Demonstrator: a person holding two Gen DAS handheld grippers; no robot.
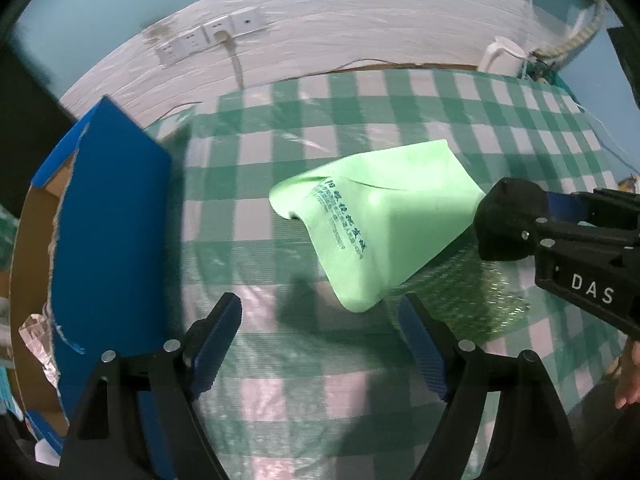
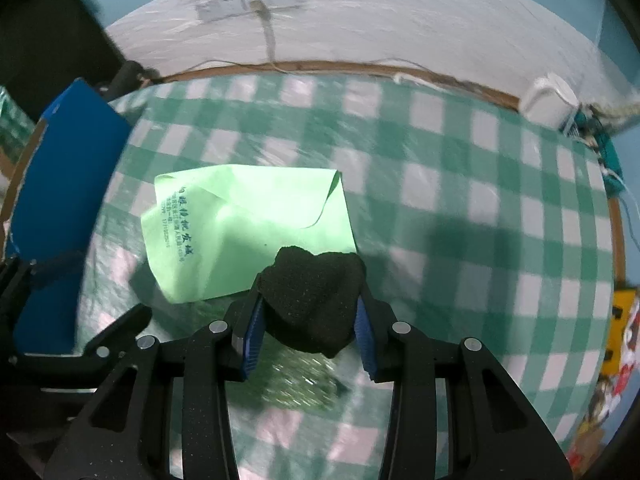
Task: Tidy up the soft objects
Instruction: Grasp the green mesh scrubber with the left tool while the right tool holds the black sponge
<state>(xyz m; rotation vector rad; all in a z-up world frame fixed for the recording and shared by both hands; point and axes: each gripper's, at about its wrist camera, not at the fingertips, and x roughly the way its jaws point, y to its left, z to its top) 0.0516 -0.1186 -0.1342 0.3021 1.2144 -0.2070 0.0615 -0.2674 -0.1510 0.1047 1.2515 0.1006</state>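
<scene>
Black knit fabric (image 2: 316, 300) sat pinched in the right hand-held gripper (image 2: 310, 320) over a green cloth (image 2: 248, 224) (printed); the left hand-held gripper (image 1: 320, 344) was spread.

Green-white check tablecloth (image 2: 460, 208); white wall (image 2: 380, 20) w/ sockets (image 2: 248, 0) behind.

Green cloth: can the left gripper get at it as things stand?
Probably yes. The left gripper is open and empty, and the near corner of the green cloth lies just ahead; only the right gripper crowds its far side.

Light-green printed cloth (image 2: 248, 216), black knit bundle (image 2: 316, 300), green-and-white checked tablecloth (image 2: 460, 208), blue box (image 1: 116, 220).
</scene>
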